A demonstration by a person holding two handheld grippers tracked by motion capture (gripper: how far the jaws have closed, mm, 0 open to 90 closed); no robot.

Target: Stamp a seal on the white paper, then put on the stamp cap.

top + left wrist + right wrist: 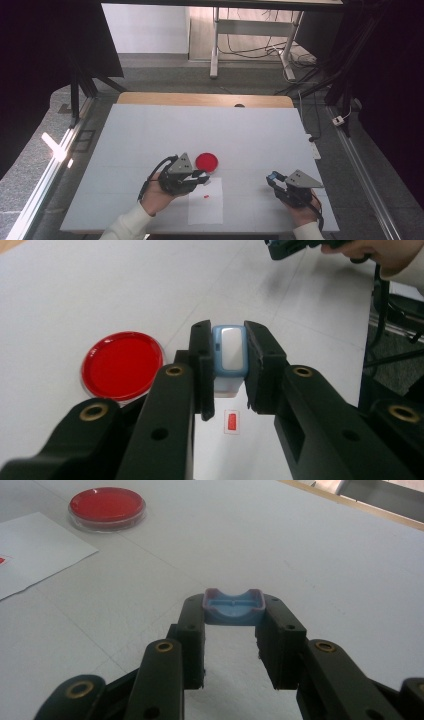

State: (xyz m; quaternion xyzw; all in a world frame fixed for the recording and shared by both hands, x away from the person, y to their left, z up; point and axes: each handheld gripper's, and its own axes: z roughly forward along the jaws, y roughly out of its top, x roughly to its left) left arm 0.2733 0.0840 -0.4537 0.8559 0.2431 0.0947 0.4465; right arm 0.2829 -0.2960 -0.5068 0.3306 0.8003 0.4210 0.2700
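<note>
My left gripper [229, 362] is shut on a small white block with a light blue rim [229, 350], held just above the table. It hovers over a white sheet [206, 202] that bears a small red stamped mark [232, 421]. A round red dish [122, 364] lies just beside it, left of the jaws in the left gripper view. In the high view the left gripper [205, 177] sits near the dish [206, 161]. My right gripper [233, 609] is shut on a shallow blue cap [233, 611] and rests low at the table's front right [273, 178].
The white table top [200, 130] stretches far and wide beyond both hands. The red dish [107, 505] and the sheet's corner [30, 550] lie far left in the right gripper view. A desk frame with cables [250, 40] stands on the floor behind the table.
</note>
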